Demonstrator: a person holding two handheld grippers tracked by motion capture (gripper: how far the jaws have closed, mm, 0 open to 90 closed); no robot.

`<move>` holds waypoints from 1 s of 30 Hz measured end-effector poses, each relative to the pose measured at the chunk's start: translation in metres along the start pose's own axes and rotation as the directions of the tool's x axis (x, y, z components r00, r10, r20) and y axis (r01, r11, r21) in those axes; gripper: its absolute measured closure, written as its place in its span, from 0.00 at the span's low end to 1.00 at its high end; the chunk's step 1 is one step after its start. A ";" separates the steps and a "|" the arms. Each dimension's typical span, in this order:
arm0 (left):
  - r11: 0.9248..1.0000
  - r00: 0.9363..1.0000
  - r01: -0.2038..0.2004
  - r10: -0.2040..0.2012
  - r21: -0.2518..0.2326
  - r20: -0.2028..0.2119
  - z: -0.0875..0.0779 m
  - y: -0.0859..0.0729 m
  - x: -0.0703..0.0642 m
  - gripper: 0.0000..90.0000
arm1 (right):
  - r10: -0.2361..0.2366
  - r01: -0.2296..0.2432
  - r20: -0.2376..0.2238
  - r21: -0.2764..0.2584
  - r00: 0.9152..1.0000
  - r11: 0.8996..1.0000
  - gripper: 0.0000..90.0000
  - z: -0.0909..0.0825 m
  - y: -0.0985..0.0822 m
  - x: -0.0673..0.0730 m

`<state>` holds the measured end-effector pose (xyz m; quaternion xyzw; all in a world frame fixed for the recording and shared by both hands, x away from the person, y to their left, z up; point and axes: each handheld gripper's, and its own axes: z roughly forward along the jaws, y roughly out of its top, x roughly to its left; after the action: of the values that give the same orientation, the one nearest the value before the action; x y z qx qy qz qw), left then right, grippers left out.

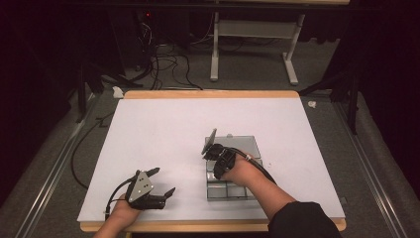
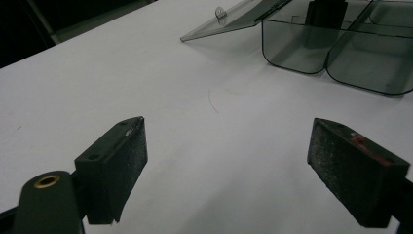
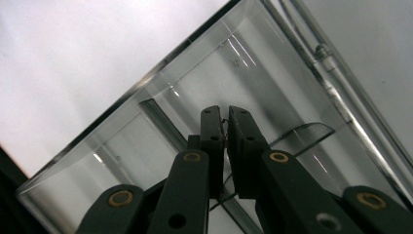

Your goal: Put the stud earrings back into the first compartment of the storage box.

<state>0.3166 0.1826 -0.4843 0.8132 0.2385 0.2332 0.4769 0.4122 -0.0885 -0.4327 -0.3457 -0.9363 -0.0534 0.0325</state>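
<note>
**Right gripper down in open box, nothing visibly carried**

Clear plastic box [image 1: 231, 171] on white table [image 1: 163, 129], right of centre, near the front edge. Lid [image 1: 246, 146] swung back flat on the far side, hinge rod visible in right gripper view [image 3: 326, 53]. Divided into compartments; all seen so far look empty.

Right gripper [image 1: 214, 151] over the box, pointing down into it. Jaws pressed nearly together in right gripper view [image 3: 225, 124], tips inside a compartment next to a divider wall. A tiny dark speck at the seam between the pads; too small to call it an object. Treat as closed on nothing unless proven otherwise.

Left gripper [image 1: 161, 184] resting on table at front left, well apart from the box. Jaws spread wide in left gripper view [image 2: 229, 161], bare table between the pads, box [image 2: 336, 48] and open lid [image 2: 229, 22] ahead of it.

Progress, as a judgement:
- Done: box opened, lid fully back.
- In hand: right gripper working inside a compartment; either placing or picking something very small, or poking at the divider. Cannot tell which.
- Left: no loose parts on the table to load, so remaining work probably is withdrawing from the box and shutting the lid. Left gripper free to steady the box.
</note>
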 end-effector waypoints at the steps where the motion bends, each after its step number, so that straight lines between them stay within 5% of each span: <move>1: 1.000 1.000 0.000 0.000 0.000 0.000 0.000 0.000 0.000 0.17 | 0.001 -0.001 0.000 0.002 1.000 1.000 0.96 0.001 0.000 0.000; 8: 1.000 1.000 0.001 -0.001 0.000 0.000 0.000 0.000 0.000 0.17 | 0.012 -0.012 -0.003 -0.006 1.000 1.000 0.92 0.000 0.001 0.001; 14: 1.000 1.000 -0.003 0.003 0.002 0.000 0.000 0.000 0.000 0.17 | 0.019 -0.019 0.005 -0.050 1.000 0.999 0.91 -0.023 -0.009 -0.004; 21: 1.000 1.000 0.002 -0.002 0.003 0.000 0.000 0.000 0.000 0.17 | 0.127 -0.126 0.015 -0.063 0.992 0.990 0.88 -0.049 -0.038 -0.024; 30: 1.000 1.000 0.002 -0.002 0.004 -0.001 0.000 0.000 0.000 0.17 | 0.179 -0.175 0.051 -0.079 0.982 0.981 0.87 -0.064 -0.076 -0.048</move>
<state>0.3168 0.1822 -0.4844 0.8138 0.2402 0.2327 0.4753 0.4009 -0.1842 -0.3796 -0.4302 -0.8996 -0.0752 -0.0029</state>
